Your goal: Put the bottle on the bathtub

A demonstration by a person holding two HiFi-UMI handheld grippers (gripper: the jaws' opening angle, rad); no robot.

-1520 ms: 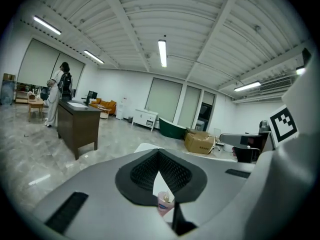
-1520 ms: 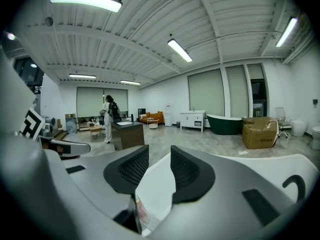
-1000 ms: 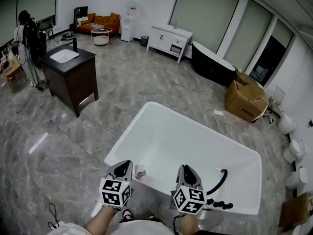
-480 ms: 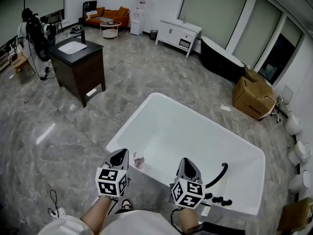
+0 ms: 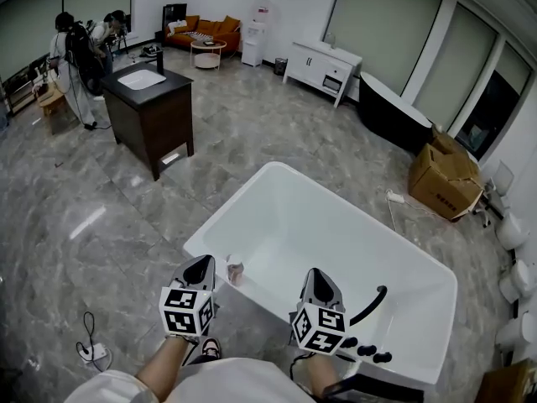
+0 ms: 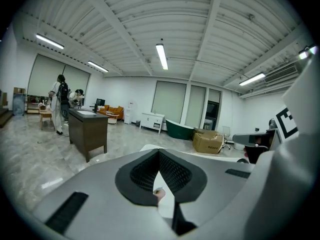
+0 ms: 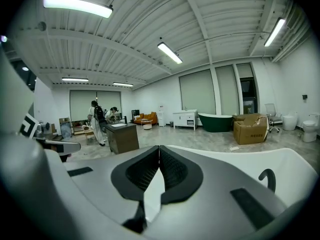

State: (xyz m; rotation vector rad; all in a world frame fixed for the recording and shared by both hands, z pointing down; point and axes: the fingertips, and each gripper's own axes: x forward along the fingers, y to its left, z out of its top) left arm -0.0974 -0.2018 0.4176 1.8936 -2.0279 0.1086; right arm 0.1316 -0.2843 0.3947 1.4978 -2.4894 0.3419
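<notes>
My left gripper (image 5: 200, 267) and right gripper (image 5: 315, 279) are both pinched shut, holding nothing. At three o'clock of the left tip, the bottle (image 5: 235, 269) stands on the bathtub's (image 5: 336, 233) near rim. It looks small, light and tippy, so I'd grip it gently mid-body.

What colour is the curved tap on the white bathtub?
The tap is black; the head view shows it best.
</notes>
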